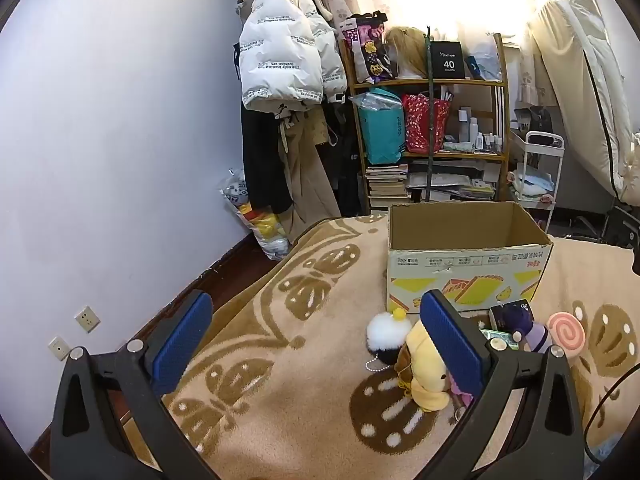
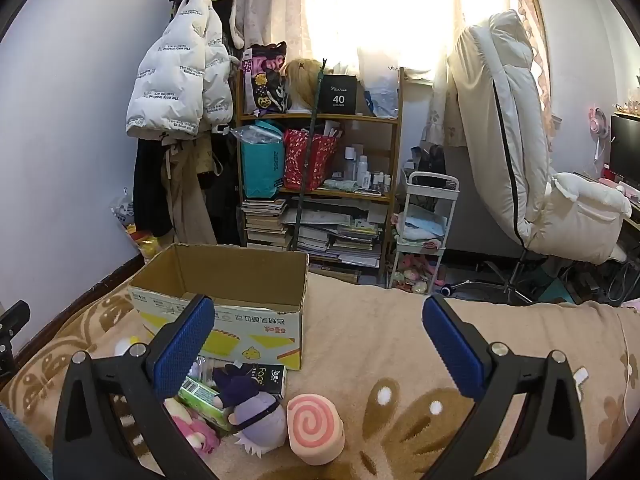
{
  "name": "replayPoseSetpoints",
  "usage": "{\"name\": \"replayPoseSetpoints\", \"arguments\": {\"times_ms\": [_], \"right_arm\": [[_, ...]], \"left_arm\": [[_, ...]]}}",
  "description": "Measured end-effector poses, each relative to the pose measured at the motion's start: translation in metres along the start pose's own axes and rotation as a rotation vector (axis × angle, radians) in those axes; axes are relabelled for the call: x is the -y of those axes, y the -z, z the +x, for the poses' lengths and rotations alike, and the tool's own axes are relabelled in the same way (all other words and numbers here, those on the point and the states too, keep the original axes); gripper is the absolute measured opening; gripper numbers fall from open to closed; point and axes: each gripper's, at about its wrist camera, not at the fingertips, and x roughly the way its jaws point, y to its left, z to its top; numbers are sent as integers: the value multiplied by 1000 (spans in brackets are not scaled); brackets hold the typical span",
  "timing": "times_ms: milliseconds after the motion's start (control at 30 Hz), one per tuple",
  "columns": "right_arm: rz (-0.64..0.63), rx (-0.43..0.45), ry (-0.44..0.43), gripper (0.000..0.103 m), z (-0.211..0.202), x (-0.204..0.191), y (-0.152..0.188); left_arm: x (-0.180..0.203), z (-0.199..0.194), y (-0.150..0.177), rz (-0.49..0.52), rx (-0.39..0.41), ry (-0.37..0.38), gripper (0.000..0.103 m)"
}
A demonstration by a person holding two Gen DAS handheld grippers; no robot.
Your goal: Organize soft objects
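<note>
Your left gripper (image 1: 316,344) and right gripper (image 2: 320,348) both hang with jaws wide apart, holding nothing. The soft toys (image 2: 260,416) lie on the bed (image 2: 400,340) just near of the cardboard box (image 2: 224,280).

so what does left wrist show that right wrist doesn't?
Left wrist only: the yellow plush beside a white pompom, and two wall sockets low on the wall.

Right wrist only: the white recliner chair in full, a pink fan and a dark monitor at the far right.

Both: the open cardboard box on the butterfly blanket, the purple plush, the pink swirl cushion, the shelf and the white puffer jacket. Left gripper and right gripper are both open, holding nothing.
</note>
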Motion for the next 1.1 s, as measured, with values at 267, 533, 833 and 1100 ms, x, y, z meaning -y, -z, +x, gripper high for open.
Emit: {"name": "replayPoseSetpoints", "arguments": {"times_ms": [267, 533, 833, 1100], "right_arm": [[1, 16, 2, 103, -1, 1, 0], [0, 21, 8, 103, 0, -2, 0], [-2, 24, 8, 103, -2, 2, 0], [-13, 30, 15, 103, -2, -4, 1]], "left_arm": [[0, 0, 0, 8, -3, -6, 102], [0, 0, 0, 9, -5, -5, 102], [0, 0, -1, 11, -1, -4, 102], [-1, 2, 3, 13, 0, -5, 102]]}}
